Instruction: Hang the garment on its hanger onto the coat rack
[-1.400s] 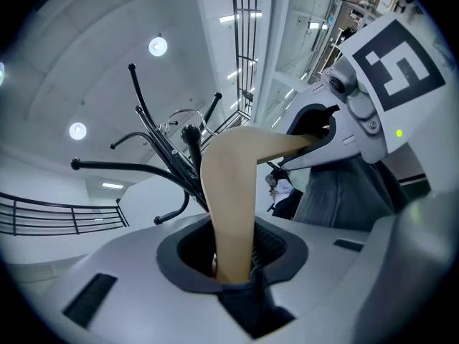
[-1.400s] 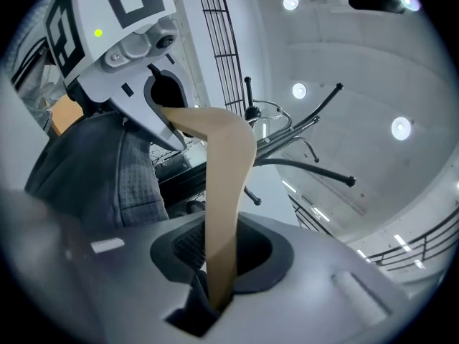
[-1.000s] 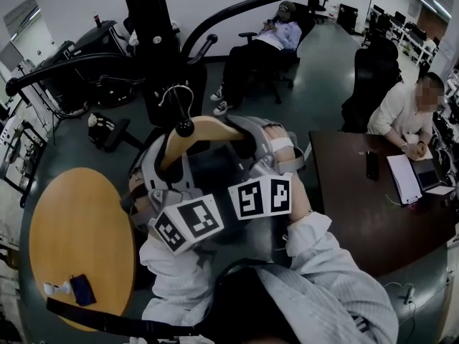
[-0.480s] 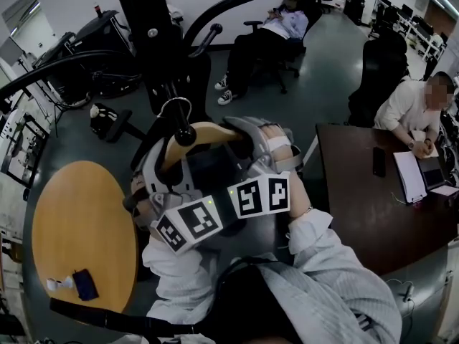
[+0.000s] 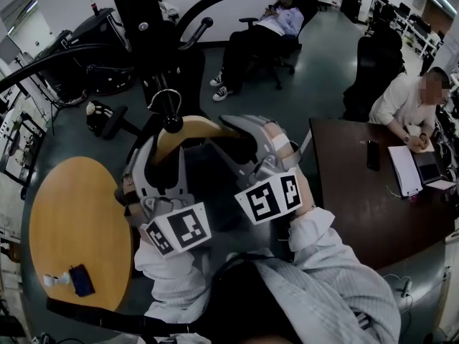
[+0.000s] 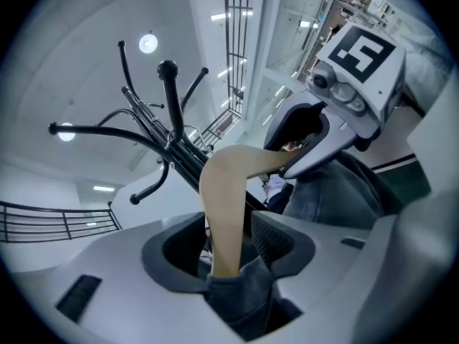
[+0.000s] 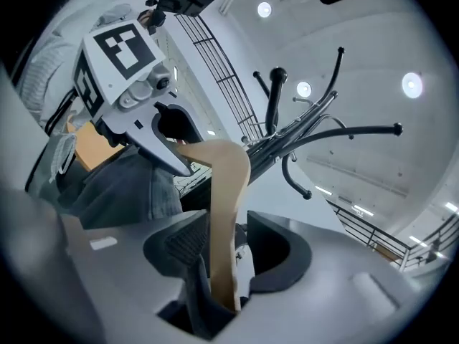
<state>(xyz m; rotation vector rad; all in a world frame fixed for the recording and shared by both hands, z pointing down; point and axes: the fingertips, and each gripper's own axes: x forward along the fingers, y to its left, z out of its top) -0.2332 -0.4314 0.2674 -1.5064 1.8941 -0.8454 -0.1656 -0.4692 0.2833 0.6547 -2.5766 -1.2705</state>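
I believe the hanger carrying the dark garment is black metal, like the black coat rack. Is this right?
No: the hanger is pale wood, as the left gripper view shows. The garment is dark and the coat rack black.

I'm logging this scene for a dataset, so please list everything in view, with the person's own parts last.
coat rack: one, black, centre back
hanger: one, pale wood, under the rack, between both tools
garment: one, grey, draped on the hanger
round table: one, tan, left
small items: two, blue and white, on the round table
desk: one, dark brown, right
person at desk: one, pale top, right
person in chair: one, reclining, back
left tool: one, grey, jaws opening, hanger arm between them
right tool: one, grey, jaws opening, hanger arm between them
sleeves: two, pale, bottom
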